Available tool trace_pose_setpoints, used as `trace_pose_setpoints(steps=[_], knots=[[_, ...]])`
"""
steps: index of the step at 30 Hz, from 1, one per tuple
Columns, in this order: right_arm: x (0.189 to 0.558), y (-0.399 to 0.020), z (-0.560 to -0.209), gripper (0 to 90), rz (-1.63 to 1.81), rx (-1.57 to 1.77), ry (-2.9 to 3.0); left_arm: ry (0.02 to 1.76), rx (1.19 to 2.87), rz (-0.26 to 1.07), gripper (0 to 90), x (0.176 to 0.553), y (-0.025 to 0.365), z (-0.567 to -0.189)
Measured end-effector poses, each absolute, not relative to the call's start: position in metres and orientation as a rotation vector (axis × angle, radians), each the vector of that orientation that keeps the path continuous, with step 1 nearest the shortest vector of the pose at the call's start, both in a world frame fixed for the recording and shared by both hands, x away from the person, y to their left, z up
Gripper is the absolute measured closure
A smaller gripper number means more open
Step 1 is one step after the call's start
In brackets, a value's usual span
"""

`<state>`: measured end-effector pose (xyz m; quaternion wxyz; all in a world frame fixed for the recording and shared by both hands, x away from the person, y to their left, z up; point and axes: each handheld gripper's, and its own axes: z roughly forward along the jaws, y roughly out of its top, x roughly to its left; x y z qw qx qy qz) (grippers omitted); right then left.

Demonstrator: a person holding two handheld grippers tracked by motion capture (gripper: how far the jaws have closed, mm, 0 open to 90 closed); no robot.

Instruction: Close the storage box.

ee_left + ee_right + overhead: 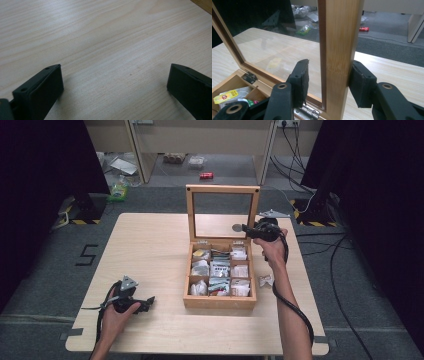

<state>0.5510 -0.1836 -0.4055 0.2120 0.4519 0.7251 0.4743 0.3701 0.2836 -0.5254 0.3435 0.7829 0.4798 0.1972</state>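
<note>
Wooden table (150, 245), right claw (328, 80) straddling lid frame (339, 50), one pad touching, left claw (115, 92) spread.

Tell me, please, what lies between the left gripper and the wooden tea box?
Nothing: the high view shows only bare table between the left gripper and the wooden tea box.

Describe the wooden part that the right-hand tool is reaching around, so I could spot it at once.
On the pale table stands a wooden tea box full of sachets. Its lid is raised upright behind it, a wooden frame around a clear pane. The right gripper straddles the frame's right-hand upright, one pad against its outer edge; no other part stands vertical.
</note>
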Motion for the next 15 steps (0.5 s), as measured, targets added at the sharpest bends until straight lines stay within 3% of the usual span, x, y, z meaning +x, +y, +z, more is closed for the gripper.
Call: trace_pose_setpoints(steps=[15], knots=[[0.531, -0.188, -0.399, 53.5, 1.335, 1.263, 2.016, 1.247, 2.034, 0.513, 0.0, 0.37, 0.284, -0.525]])
